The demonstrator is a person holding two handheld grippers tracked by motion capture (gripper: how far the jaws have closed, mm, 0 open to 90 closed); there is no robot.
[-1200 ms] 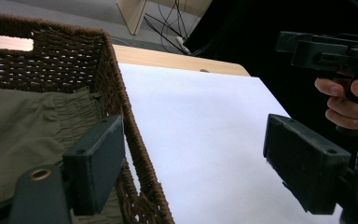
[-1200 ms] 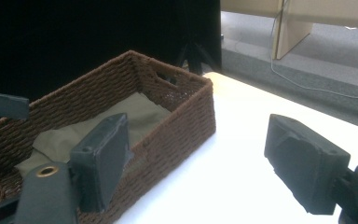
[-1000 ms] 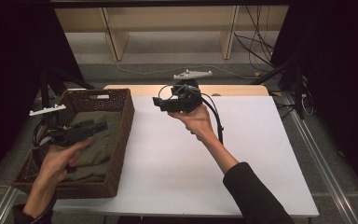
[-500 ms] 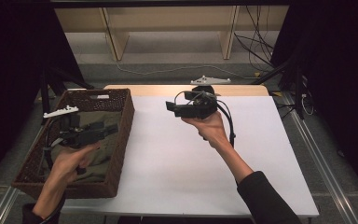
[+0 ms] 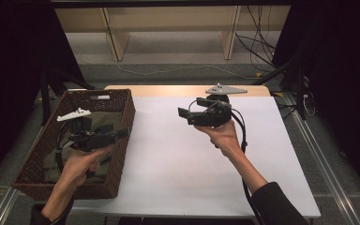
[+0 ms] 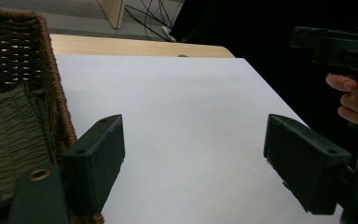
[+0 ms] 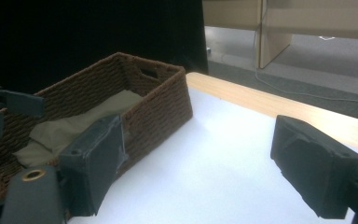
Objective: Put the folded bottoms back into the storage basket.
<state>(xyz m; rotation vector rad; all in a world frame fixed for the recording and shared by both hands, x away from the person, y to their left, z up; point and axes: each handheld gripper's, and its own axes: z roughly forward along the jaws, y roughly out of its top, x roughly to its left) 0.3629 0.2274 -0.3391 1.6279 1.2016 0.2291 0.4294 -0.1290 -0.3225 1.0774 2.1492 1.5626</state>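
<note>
A brown wicker basket point(image 5: 96, 94) stands on the left part of the white table point(image 5: 168, 173), with an olive green cloth point(image 5: 51, 160) lying in it. My left gripper point(image 5: 123, 133) hovers over the basket's right wall, pointing right, open with nothing between its jaws point(image 6: 193, 126). In the left gripper view the basket point(image 6: 51, 88) and cloth point(image 6: 9, 126) lie at the left. My right gripper point(image 5: 183, 115) is held above the table's far middle, pointing left at the basket point(image 7: 163, 102) and cloth point(image 7: 88, 116). It is open and empty point(image 7: 196, 126).
A bare wooden strip point(image 5: 168, 90) runs along the table's far edge. Wooden shelf legs point(image 5: 115, 33) and loose cables point(image 5: 262, 51) are on the floor behind. Metal rails point(image 5: 323, 159) flank the table. Black curtains close both sides.
The right gripper has shifted to the right and a little nearer. The left gripper has moved right, toward the basket's right wall. Both stay open.
</note>
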